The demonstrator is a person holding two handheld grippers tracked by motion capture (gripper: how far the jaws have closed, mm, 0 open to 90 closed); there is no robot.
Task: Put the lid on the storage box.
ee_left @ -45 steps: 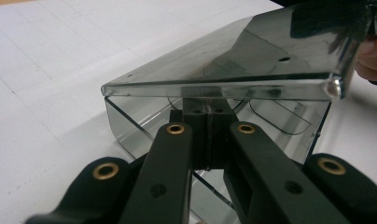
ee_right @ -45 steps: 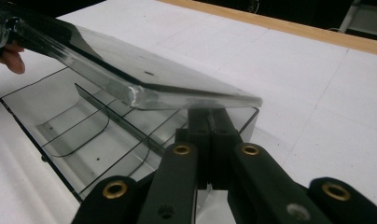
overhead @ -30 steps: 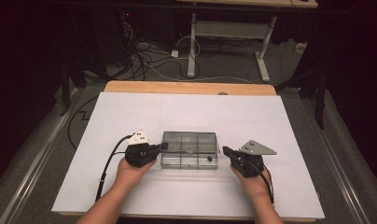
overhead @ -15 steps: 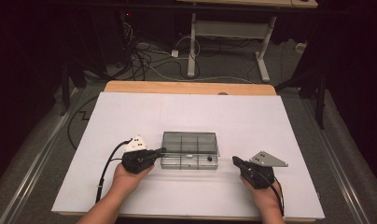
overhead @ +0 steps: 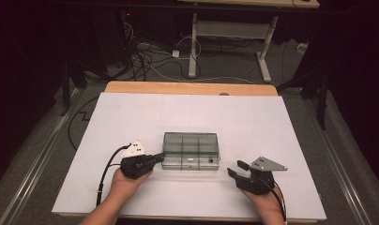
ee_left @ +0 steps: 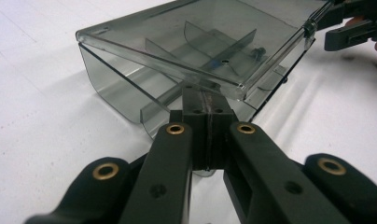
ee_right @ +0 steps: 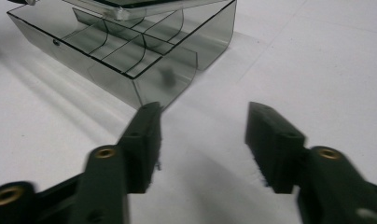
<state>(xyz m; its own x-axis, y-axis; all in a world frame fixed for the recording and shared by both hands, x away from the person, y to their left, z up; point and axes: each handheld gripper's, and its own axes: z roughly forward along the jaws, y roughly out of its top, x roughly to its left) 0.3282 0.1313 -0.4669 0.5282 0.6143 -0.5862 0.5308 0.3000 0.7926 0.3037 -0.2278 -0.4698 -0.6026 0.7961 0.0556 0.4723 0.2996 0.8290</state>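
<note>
From the high view, a smoky clear compartment box (overhead: 191, 151) sits near the middle of the white-covered bench (overhead: 272, 122), toward the person's side. The left gripper (overhead: 155, 159) lies at the box's left end with its fingers together, touching that end; the right gripper (overhead: 238, 169) rests on the bench just off the box's front right corner, apart from it, and its fingers have just been opening with nothing between them. In the left gripper view, the closed fingers (ee_left: 196, 121) meet under the edge of the lid (ee_left: 196, 46), which stands tilted a little above the box's base, the inner dividers showing through it. In the right gripper view, the fingers (ee_right: 147, 135) stand spread over bare bench, the box's near corner (ee_right: 149, 79) just beyond the left one
</note>
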